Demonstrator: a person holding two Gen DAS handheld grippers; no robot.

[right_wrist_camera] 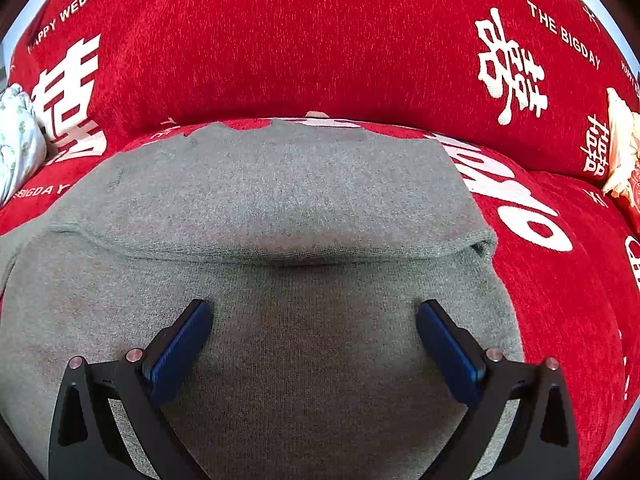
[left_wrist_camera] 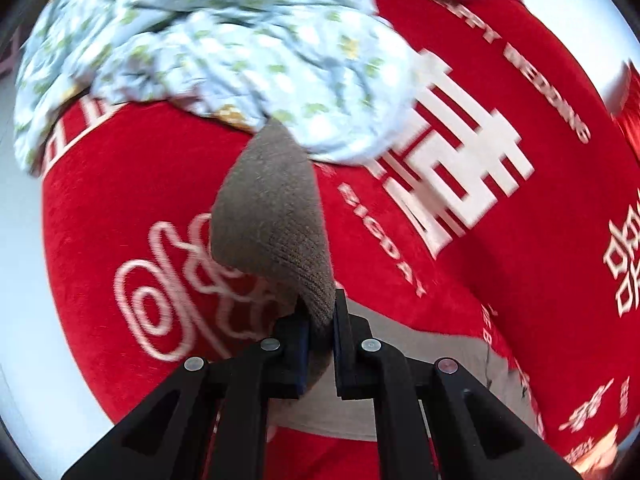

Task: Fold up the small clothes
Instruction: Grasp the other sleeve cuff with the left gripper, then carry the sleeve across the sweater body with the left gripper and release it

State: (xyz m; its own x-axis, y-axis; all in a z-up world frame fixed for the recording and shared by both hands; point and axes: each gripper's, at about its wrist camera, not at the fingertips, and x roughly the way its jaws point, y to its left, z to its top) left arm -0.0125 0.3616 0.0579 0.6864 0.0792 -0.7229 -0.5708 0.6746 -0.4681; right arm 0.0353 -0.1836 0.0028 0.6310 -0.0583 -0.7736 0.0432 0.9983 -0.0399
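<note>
Knitwear is the thing in hand: one grey-brown knitted garment (right_wrist_camera: pixel 280 208) lies spread on a red sofa cover (right_wrist_camera: pixel 320 40) printed with white wedding lettering. In the right wrist view it fills the frame from 6 o'clock up to the middle, with one portion already laid over itself so that a fold line runs from 9 to 3 o'clock.

Left hand-held gripper (left_wrist_camera: pixel 320 332) is clenched on a ribbed end of that garment (left_wrist_camera: pixel 272 216), which rises from the jaws toward 12 o'clock, lifted off the cover. Right hand-held gripper (right_wrist_camera: pixel 314 320) is released, its two blue pads (right_wrist_camera: pixel 180 344) spread wide and resting low over the knit, pinching nothing.

Risks, as a judgement: the left view is blurred, which suggests quick motion, and a fast pull on the held end could drag the whole garment and undo the fold. The knit is soft and stretchy, so a shallow pinch may slip. The lifted end also passes close to the floral cloth (left_wrist_camera: pixel 208 52) at 11 o'clock and could snag or sweep it.

Count: two grippers, one grey knit, one crumpled pale-blue floral cloth, one cream-coloured item (right_wrist_camera: pixel 622 152) at 3 o'clock in the right view, too partial to identify.
</note>
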